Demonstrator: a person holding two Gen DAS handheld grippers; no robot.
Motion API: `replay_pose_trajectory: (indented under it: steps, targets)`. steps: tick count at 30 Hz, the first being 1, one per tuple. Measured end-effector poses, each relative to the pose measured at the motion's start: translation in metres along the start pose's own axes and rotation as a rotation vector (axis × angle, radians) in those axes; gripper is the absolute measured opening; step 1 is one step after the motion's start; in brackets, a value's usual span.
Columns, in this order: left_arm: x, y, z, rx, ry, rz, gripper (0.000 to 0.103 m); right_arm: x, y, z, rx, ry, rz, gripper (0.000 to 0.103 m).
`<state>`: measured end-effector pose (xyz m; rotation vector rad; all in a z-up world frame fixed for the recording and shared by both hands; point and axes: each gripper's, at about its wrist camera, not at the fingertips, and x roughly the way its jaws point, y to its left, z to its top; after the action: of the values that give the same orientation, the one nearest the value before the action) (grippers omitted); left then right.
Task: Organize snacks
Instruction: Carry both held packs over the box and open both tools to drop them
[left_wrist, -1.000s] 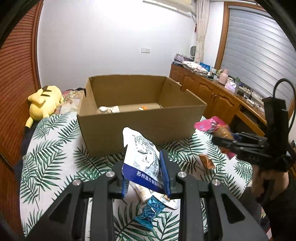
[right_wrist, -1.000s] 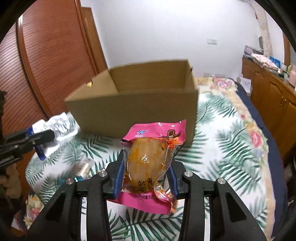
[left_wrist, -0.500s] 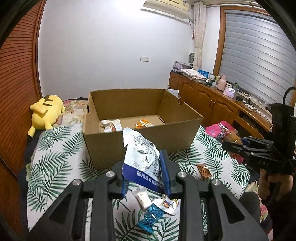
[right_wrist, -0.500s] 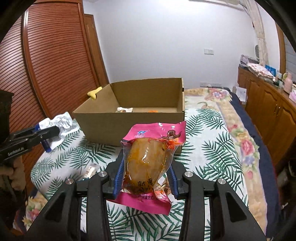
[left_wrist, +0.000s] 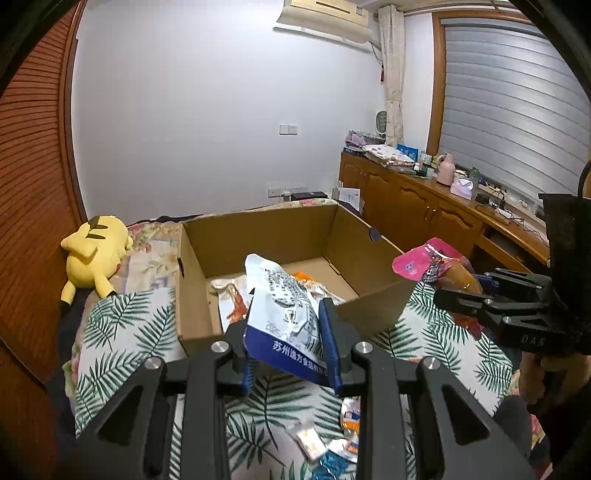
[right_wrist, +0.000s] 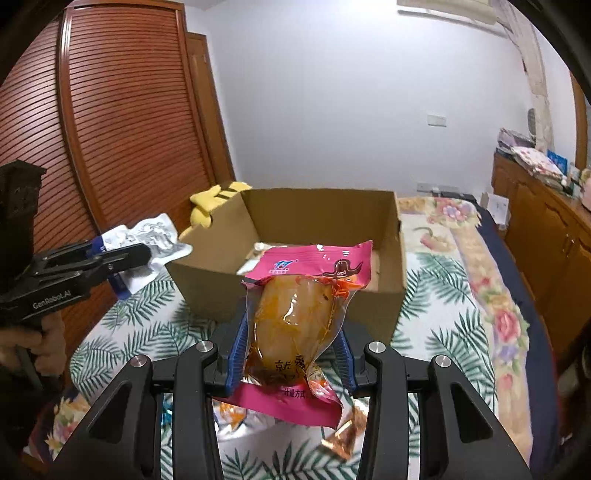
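An open cardboard box (left_wrist: 373, 310) (right_wrist: 291, 295) sits on a palm-leaf bedspread with a few snack packs on its floor. My left gripper (left_wrist: 290, 347) is shut on a white and blue snack bag (left_wrist: 284, 306), held above the box's near wall; the bag also shows in the right wrist view (right_wrist: 147, 236). My right gripper (right_wrist: 293, 347) is shut on a pink pack with an orange snack (right_wrist: 303, 314), just short of the box. That pack also shows in the left wrist view (left_wrist: 439, 266) at the box's right corner.
Several loose snack packs (left_wrist: 325, 439) lie on the bedspread (left_wrist: 125, 332) below the grippers. A yellow plush toy (left_wrist: 92, 254) lies left of the box. A wooden cabinet (left_wrist: 424, 218) with clutter runs along the right. A slatted wooden door (right_wrist: 110, 129) stands on the left.
Both grippers have risen and moved closer to the box with their packs, so I now look down into it. Neither grip has changed.
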<state>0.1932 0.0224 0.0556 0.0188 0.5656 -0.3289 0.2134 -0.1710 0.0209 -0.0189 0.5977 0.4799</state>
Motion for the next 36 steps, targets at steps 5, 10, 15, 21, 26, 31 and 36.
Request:
replay_pose_trajectory:
  steps: [5, 10, 15, 21, 26, 31, 36]
  targets:
    - [0.016, 0.006, 0.013, 0.010, -0.003, -0.002, 0.028, 0.013, 0.002, 0.015, -0.025, -0.001, 0.005, 0.041]
    - [0.035, 0.010, 0.024, 0.010, -0.001, -0.001, 0.028, 0.032, 0.001, 0.028, -0.039, 0.007, 0.013, 0.041]
    - [0.051, 0.013, 0.032, -0.014, 0.015, -0.019, 0.028, 0.051, -0.004, 0.037, -0.034, 0.022, 0.026, 0.041]
    - [0.071, 0.013, 0.032, 0.004, 0.041, -0.027, 0.028, 0.066, -0.017, 0.041, -0.013, 0.033, 0.029, 0.041]
    - [0.087, 0.015, 0.038, 0.004, 0.054, -0.029, 0.028, 0.083, -0.020, 0.044, -0.023, 0.052, 0.018, 0.041]
    - [0.108, 0.014, 0.038, 0.014, 0.085, -0.018, 0.028, 0.105, -0.023, 0.048, -0.012, 0.076, 0.015, 0.041]
    - [0.122, 0.014, 0.034, 0.013, 0.110, -0.016, 0.028, 0.126, -0.024, 0.043, -0.016, 0.108, 0.013, 0.041]
